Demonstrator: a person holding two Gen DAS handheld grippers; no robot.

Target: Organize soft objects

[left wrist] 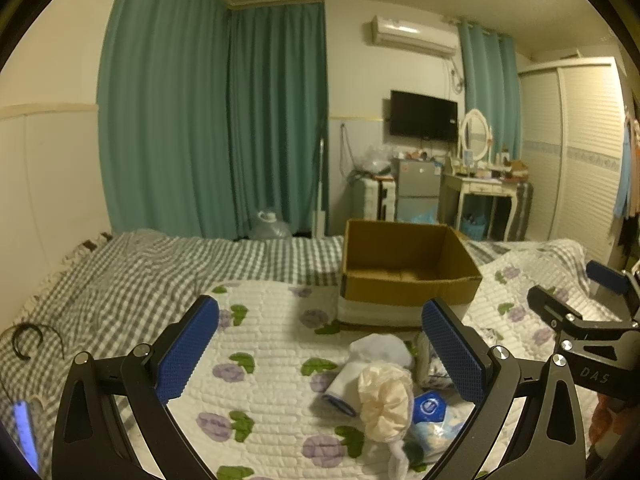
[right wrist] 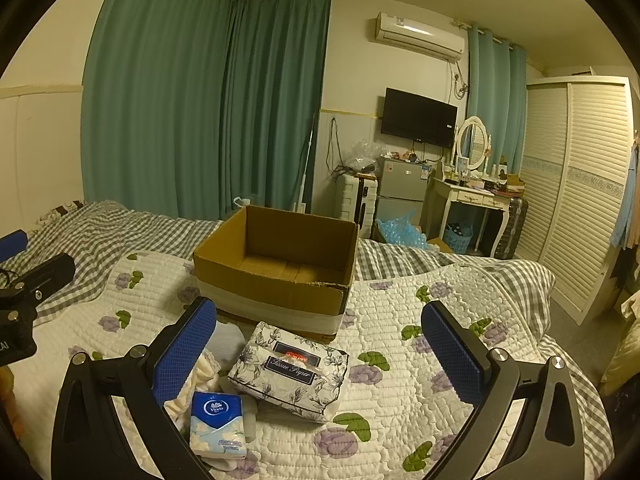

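Observation:
An open, empty cardboard box point(left wrist: 408, 268) point(right wrist: 276, 264) stands on the flowered quilt. In front of it lies a pile of soft things: a floral tissue pack point(right wrist: 290, 370), a small blue Vinda tissue pack point(right wrist: 218, 424) point(left wrist: 430, 410), a cream ruffled cloth point(left wrist: 386, 396) point(right wrist: 200, 376) and a rolled white cloth point(left wrist: 352, 376). My left gripper point(left wrist: 320, 348) is open and empty, just left of and above the pile. My right gripper point(right wrist: 320, 348) is open and empty above the floral tissue pack. The right gripper also shows at the right edge of the left wrist view point(left wrist: 580, 300).
The flowered quilt point(right wrist: 400, 360) lies over a grey checked bedspread point(left wrist: 140, 268). A black cable point(left wrist: 26, 340) and a lit phone point(left wrist: 26, 432) lie at the left. Beyond the bed stand green curtains, a small fridge point(right wrist: 402, 188), a dressing table point(right wrist: 472, 196) and a wardrobe point(right wrist: 580, 184).

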